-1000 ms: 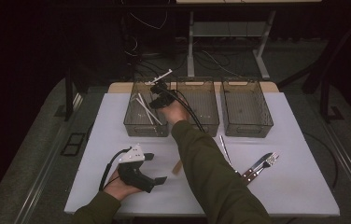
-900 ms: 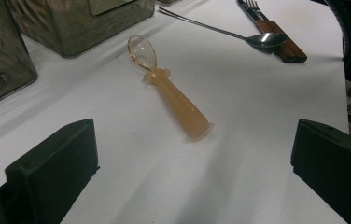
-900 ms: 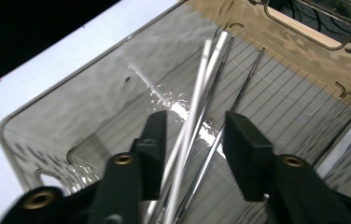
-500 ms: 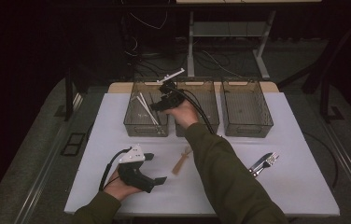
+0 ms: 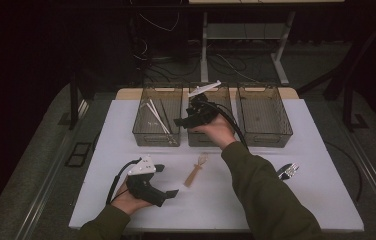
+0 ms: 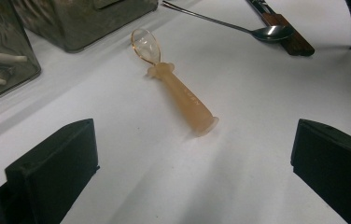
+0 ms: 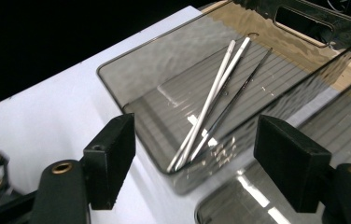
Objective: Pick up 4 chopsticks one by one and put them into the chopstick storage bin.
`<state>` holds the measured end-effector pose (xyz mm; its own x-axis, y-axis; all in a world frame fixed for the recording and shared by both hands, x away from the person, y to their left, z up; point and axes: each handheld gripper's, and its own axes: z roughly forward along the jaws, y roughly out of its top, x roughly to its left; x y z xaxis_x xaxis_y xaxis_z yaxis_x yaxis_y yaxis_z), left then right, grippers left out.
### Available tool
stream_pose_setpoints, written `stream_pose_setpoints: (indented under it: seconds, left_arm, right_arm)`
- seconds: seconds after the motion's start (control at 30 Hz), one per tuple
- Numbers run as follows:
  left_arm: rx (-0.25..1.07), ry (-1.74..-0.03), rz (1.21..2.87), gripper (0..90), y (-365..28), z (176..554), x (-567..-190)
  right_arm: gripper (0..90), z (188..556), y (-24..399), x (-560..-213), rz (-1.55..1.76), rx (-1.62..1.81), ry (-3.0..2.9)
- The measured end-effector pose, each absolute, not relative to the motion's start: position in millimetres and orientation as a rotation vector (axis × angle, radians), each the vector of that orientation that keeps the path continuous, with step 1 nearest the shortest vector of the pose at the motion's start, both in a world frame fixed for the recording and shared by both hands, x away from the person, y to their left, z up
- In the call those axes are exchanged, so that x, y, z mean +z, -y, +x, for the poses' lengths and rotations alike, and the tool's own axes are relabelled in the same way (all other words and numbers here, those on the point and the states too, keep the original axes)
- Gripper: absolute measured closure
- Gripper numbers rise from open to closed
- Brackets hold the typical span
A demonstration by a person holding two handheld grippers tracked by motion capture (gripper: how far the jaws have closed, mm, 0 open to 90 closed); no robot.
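My right gripper (image 5: 183,112) hangs over the near rim between the left bin (image 5: 157,137) and the middle bin (image 5: 206,141), jaws pointing left. In the right gripper view its jaws (image 7: 192,158) stand apart with nothing between them; they have just been opening. Below them, white sticks (image 7: 211,105) and a thin dark one lie slanted in the left bin (image 7: 131,79). My left gripper (image 5: 167,180) rests open on the white table near the front edge. In the left gripper view (image 6: 192,172) a peach plastic spoon (image 6: 178,93) lies ahead of its jaws, untouched.
A third smoky bin (image 5: 264,117) stands at the right of the row. The peach spoon (image 5: 194,171) lies mid-table. A metal spoon (image 6: 267,31) and a brown-handled utensil (image 6: 288,37) lie farther right, beside my right sleeve (image 5: 261,190). Cables and table legs lie beyond the table.
My right hand has moved to the right, from above the left bin to the middle bin's near rim. The left hand and its gripper have stayed put.
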<state>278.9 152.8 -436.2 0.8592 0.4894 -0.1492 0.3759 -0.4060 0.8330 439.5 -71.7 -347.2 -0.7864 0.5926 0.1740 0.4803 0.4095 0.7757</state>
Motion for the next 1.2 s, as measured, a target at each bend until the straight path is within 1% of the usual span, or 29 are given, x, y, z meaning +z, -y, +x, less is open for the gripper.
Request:
stream_pose_setpoints:
  seconds: [0.27, 0.4, 0.5, 0.67, 0.73, 0.83, 1.2]
  left_arm:
    - [0.142, -0.637, 2.039, 0.0, -153, 279, -437]
    - [0.142, -0.636, 2.042, 0.0, -153, 279, -437]
    - [0.143, -0.638, 2.041, 0.0, -153, 280, -437]
    - [0.143, -0.639, 2.042, 0.0, -153, 280, -438]
    - [0.142, -0.642, 2.040, 0.0, -153, 280, -438]
    - [0.141, -0.644, 2.040, 0.0, -153, 280, -438]
    - [0.146, -0.656, 2.033, 0.0, -154, 281, -438]
  right_arm:
    - [26.6, 420, 102, -350, 0.914, 1.360, -2.524]
    - [19.8, 409, 118, -356, 0.924, 1.371, -2.519]
    - [18.1, 400, 131, -360, 0.930, 1.365, -2.511]
    - [18.0, 385, 156, -366, 0.931, 1.374, -2.460]
    - [14.7, 378, 166, -368, 0.925, 1.383, -2.440]
    - [12.6, 370, 179, -372, 0.942, 1.382, -2.431]
    - [11.3, 339, 219, -390, 0.989, 1.367, -2.401]
